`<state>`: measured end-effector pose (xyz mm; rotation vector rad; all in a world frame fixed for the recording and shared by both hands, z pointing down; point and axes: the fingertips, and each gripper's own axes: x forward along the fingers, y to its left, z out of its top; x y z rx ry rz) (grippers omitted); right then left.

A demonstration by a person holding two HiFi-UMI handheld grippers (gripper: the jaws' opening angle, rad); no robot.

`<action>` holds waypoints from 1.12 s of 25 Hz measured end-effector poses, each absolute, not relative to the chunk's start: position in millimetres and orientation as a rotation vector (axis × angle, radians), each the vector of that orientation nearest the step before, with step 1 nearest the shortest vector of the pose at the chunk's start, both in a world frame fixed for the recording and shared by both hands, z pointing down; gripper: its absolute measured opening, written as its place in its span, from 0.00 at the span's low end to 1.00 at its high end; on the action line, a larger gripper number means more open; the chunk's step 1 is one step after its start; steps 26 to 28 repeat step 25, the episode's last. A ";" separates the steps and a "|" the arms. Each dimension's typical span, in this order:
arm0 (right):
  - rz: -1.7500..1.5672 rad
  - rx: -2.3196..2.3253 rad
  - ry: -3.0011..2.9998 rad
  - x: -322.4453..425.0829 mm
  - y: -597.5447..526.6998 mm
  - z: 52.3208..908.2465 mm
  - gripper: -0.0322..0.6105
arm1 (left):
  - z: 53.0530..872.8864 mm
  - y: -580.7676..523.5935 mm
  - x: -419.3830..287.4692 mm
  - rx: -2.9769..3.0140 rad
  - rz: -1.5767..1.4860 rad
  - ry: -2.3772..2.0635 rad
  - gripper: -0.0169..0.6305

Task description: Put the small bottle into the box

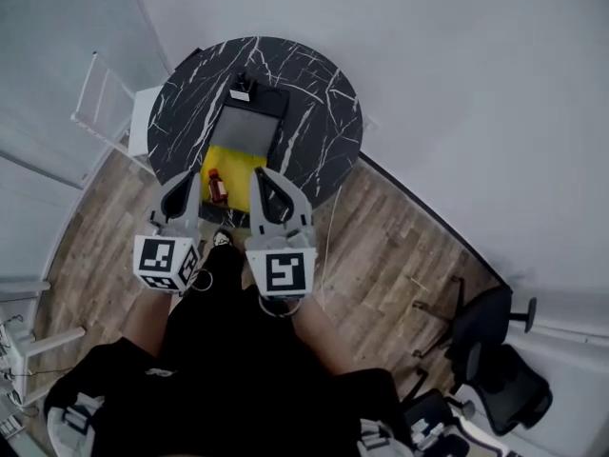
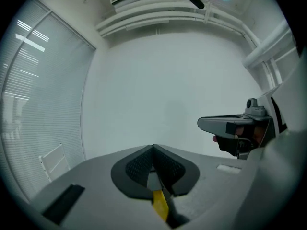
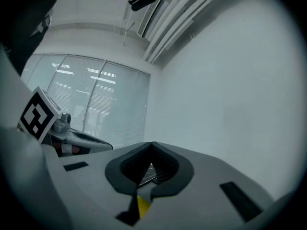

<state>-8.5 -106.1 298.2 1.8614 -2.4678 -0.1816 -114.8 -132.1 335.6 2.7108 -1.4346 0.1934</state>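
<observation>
In the head view a small red-brown bottle (image 1: 217, 186) lies on a yellow mat (image 1: 239, 164) at the near edge of a round black marble table (image 1: 319, 93). Just behind the mat lies a dark grey open box (image 1: 249, 127). My left gripper (image 1: 194, 179) hangs left of the bottle and my right gripper (image 1: 259, 174) right of it, both above the table edge. The left gripper view shows the left gripper (image 2: 153, 148) shut with nothing held. In the right gripper view the right gripper (image 3: 152, 146) is likewise shut and empty. Both gripper cameras look at the wall.
A small black object (image 1: 241, 89) stands at the box's far end. A white wire rack (image 1: 99, 103) stands left of the table. Dark office chairs (image 1: 495, 350) stand on the wood floor at the lower right. The person's black-clad legs fill the bottom.
</observation>
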 end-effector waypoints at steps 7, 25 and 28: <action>-0.127 1.894 -2.476 -1.1 -96.2 298.7 0.04 | 337.8 -117.1 -108.7 2.726 0.205 -1.404 0.03; -0.132 1.881 -2.474 -5.1 -108.0 301.3 0.04 | 337.4 -129.2 -106.1 2.736 0.210 -1.386 0.03; -0.132 1.881 -2.474 -5.1 -108.0 301.3 0.04 | 337.4 -129.2 -106.1 2.736 0.210 -1.386 0.03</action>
